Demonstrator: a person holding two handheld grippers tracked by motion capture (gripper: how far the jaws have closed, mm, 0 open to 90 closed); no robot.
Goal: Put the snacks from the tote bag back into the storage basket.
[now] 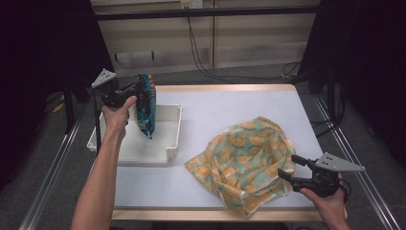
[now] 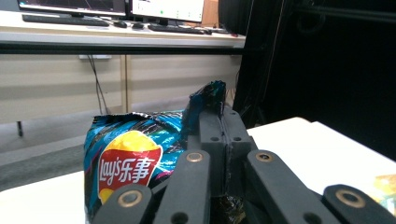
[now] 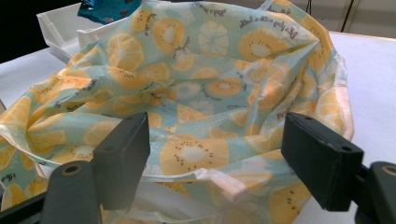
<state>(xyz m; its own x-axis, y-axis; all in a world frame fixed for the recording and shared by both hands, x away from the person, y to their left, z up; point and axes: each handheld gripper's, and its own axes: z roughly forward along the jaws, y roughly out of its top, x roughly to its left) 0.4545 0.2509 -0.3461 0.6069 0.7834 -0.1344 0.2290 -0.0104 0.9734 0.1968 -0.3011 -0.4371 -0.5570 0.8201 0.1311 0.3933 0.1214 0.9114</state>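
chip bag (image 1: 146, 106) pinched at top corner by left gripper (image 1: 135, 91), hanging over white tray (image 1: 173, 139). thin grip, bag may slip. right gripper (image 1: 286, 167) spread wide by fruit bag (image 1: 244, 158).

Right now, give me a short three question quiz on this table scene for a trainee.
1. True or false: the left claw is shut on the crisp bag.
2. Multiple choice: the crisp bag hangs over which thing? A, the fruit-print bag; B, the white tray; C, the floor.
3. Short answer: how do the jaws of the right claw stand, and what lies in front of them?

Key
1. True; in the left gripper view its jaws are pressed together on the bag's top edge.
2. B.
3. Wide apart, pressing nothing; the fruit-print bag's open rim lies just ahead of them.
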